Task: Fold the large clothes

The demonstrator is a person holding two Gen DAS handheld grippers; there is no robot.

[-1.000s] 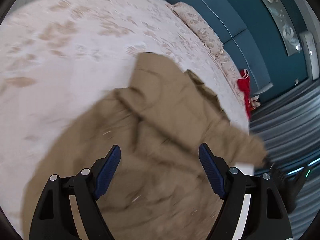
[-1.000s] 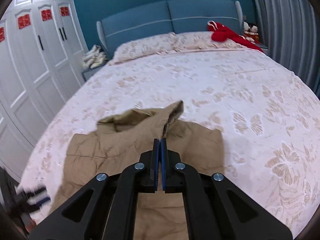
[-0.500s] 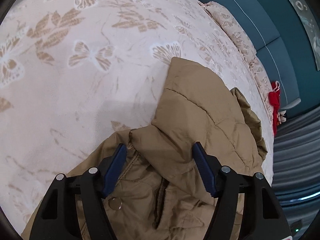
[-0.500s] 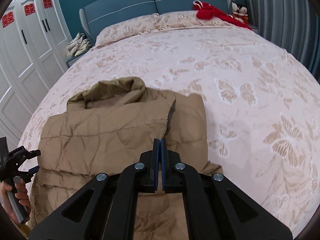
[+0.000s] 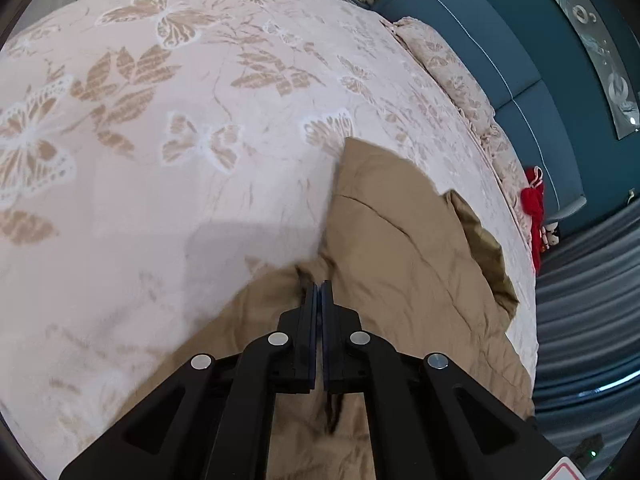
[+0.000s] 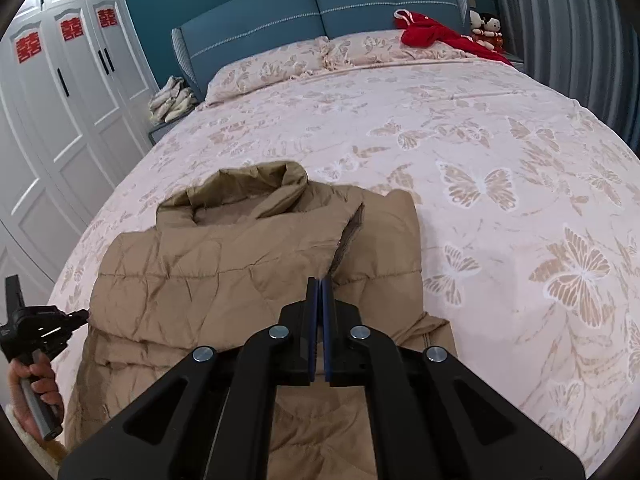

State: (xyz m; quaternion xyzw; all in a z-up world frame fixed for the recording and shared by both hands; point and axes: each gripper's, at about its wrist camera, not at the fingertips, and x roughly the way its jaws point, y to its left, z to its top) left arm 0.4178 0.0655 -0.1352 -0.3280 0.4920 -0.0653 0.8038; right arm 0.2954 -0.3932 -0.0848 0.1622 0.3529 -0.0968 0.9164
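Tan jacket point(image 6: 248, 264) on bed, under both closed grippers.

A butterfly-patterned bedspread point(image 6: 480, 152) covers the bed, with matching pillows point(image 6: 280, 72) against a blue headboard point(image 6: 320, 12). A red garment point(image 6: 440, 38) lies by the pillows, near what look like small dolls point(image 6: 486, 26). White wardrobe doors point(image 6: 72, 92) bear red emblems; grey curtains point(image 6: 560, 20) hang opposite.
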